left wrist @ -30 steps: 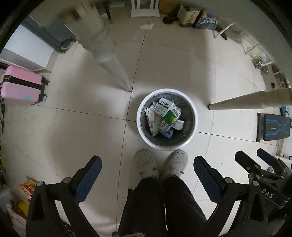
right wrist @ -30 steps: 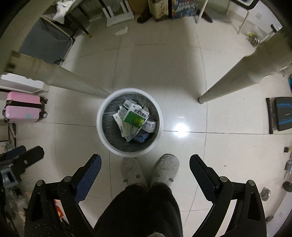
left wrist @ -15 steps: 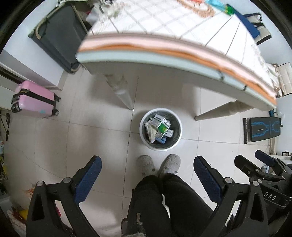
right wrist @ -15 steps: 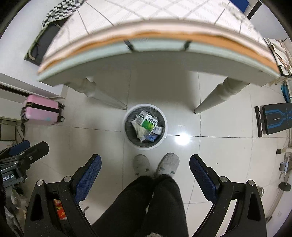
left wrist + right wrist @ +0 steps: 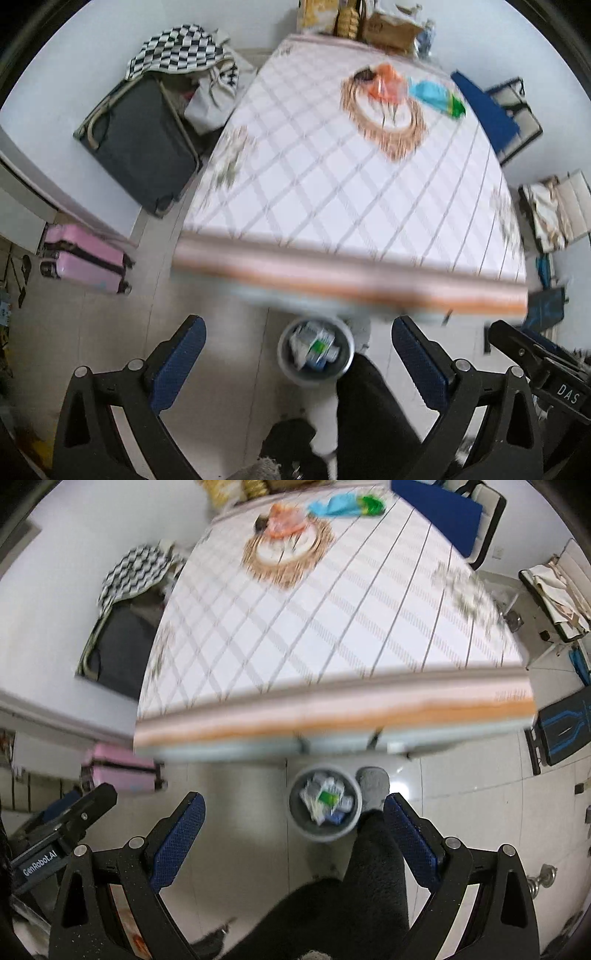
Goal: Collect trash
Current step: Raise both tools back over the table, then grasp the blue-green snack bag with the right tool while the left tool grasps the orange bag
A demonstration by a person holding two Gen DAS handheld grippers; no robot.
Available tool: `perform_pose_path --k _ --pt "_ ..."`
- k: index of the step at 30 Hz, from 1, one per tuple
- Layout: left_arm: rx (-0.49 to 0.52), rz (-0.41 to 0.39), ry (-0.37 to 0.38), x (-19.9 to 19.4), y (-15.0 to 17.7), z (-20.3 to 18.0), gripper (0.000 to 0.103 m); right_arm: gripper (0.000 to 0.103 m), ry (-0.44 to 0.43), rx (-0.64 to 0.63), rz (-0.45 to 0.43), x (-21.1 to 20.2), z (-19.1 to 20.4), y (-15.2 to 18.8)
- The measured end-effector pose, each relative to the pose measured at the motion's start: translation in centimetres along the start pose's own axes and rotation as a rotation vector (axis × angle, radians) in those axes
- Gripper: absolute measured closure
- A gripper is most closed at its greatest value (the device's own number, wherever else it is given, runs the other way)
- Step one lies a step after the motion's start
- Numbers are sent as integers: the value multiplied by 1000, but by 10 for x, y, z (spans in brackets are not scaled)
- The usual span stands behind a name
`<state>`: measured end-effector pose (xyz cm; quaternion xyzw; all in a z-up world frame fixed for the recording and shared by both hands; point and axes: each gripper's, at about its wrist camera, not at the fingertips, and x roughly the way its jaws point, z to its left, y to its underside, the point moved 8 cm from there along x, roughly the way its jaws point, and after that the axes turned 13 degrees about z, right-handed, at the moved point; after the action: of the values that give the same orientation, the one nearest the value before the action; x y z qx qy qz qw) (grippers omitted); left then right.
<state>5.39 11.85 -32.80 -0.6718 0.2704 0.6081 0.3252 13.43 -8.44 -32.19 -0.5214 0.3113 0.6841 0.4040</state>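
Note:
A white bin (image 5: 315,352) (image 5: 325,806) holding several crumpled boxes stands on the floor under the table's near edge. On the far end of the table (image 5: 332,192) (image 5: 332,627) lie an orange wrapper (image 5: 386,82) (image 5: 286,521) and a blue-green wrapper (image 5: 436,96) (image 5: 345,505), beside a round woven mat (image 5: 388,122) (image 5: 288,554). My left gripper (image 5: 298,356) and right gripper (image 5: 293,830) are both open and empty, held high above the floor, well short of the wrappers.
The person's dark legs and grey slipper (image 5: 373,786) stand by the bin. A pink suitcase (image 5: 85,260) and a dark suitcase (image 5: 142,144) sit left of the table. A blue chair (image 5: 495,114) stands at the far right. The right gripper shows in the left view (image 5: 546,369).
Both grippers have risen from just above the bin to above the table's height. The table top and its wrappers have come into view. Both stay open.

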Motion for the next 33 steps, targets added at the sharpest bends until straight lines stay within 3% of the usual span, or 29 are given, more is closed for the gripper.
perform_pose_path --k 4,8,14,20,24,26,28,29,30,31,32,33 --pt "-41 -22 13 -6 -76 -30 0 5 4 32 -26 -19 -17 -75" --pt "-84 -27 14 1 -152 -66 0 5 20 60 -36 -32 -42 -177" --pt "-169 29 35 43 -279 -116 0 5 69 121 -58 -31 -103 -368" --pt "-239 100 51 94 -371 -148 1 5 121 134 -26 -4 -148 -530" --pt "-253 151 67 129 -416 -164 1 5 138 143 43 35 -169 -611" --pt "-261 181 82 152 -435 -171 1 5 140 163 70 54 -177 -631" --pt "-262 203 87 169 -449 -174 11 5 115 190 97 74 -182 -641" --pt "-260 212 72 176 -453 -174 35 5 97 212 115 85 -186 -648" --pt "-259 218 67 181 -456 -174 49 5 75 233 133 97 -189 -653" --pt "-251 218 75 186 -458 -173 56 5 56 250 150 107 -191 -656" --pt "-243 216 74 188 -459 -173 72 7 42 262 165 117 -192 -658" --pt "-226 211 61 190 -458 -171 77 5 34 271 171 122 -193 -659"
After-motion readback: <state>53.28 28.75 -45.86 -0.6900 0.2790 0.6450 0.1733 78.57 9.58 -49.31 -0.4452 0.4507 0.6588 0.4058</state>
